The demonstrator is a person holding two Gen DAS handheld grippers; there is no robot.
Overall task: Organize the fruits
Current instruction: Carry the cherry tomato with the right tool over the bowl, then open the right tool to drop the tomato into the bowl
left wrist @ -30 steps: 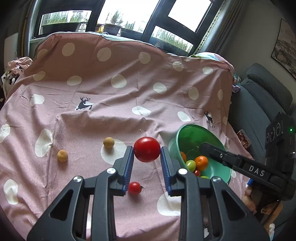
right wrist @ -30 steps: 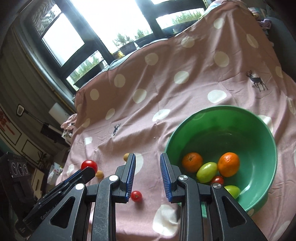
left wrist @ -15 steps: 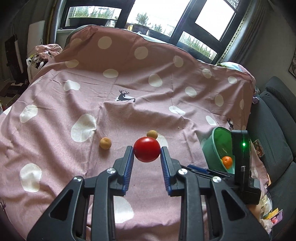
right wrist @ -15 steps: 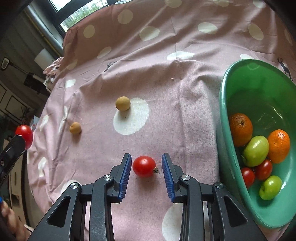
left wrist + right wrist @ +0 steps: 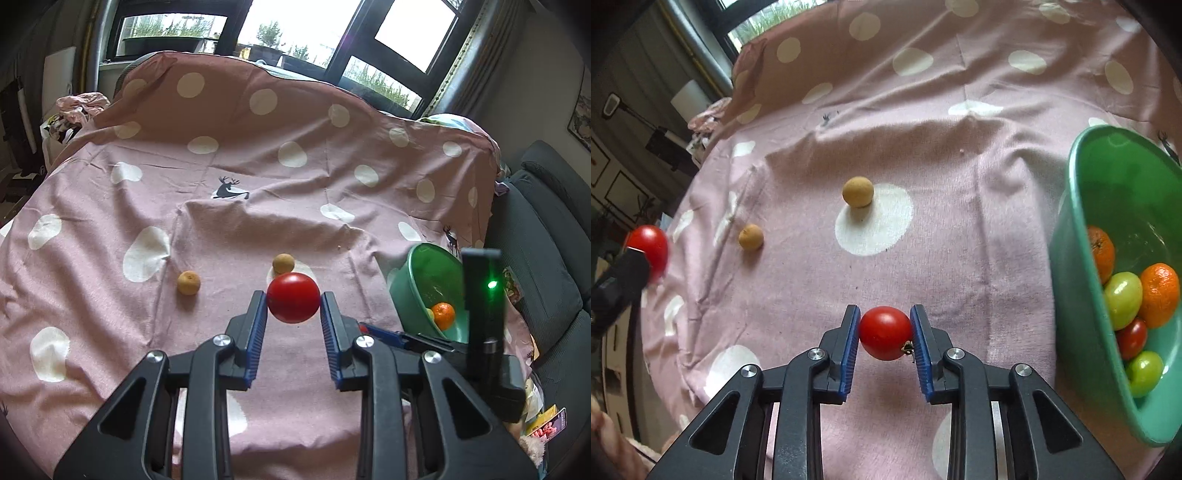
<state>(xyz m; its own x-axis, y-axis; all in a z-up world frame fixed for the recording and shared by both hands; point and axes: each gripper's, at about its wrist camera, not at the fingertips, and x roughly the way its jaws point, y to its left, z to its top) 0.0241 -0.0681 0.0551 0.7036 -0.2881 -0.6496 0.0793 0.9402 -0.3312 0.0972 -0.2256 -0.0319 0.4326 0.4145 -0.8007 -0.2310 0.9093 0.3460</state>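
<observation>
**Two tomatoes gripped, bowl waiting to the right**

While both tools carry fruit, neither has reached the green bowl [image 5: 1071, 236] yet. The right tool [image 5: 885, 334] has just been closing, and its blue pads now press a small red tomato [image 5: 884, 332] between them, stem end against the right-hand pad. The left tool [image 5: 293, 304] is clamped on a larger tomato [image 5: 293, 302], held clear of the pink spotted cloth [image 5: 258, 206].

Ahead of the right tool and to its left lie two tan round fruits [image 5: 857, 192] [image 5: 751, 237]; the bowl stands to its right, already holding oranges, green fruit and tomatoes.

Tomatoes are probably light, smooth and thin-skinned, so they likely bruise or split under a hard squeeze. Holding across the widest part, as both tools do, seems safest; the stem nub under one pad could let the small one twist.
</observation>
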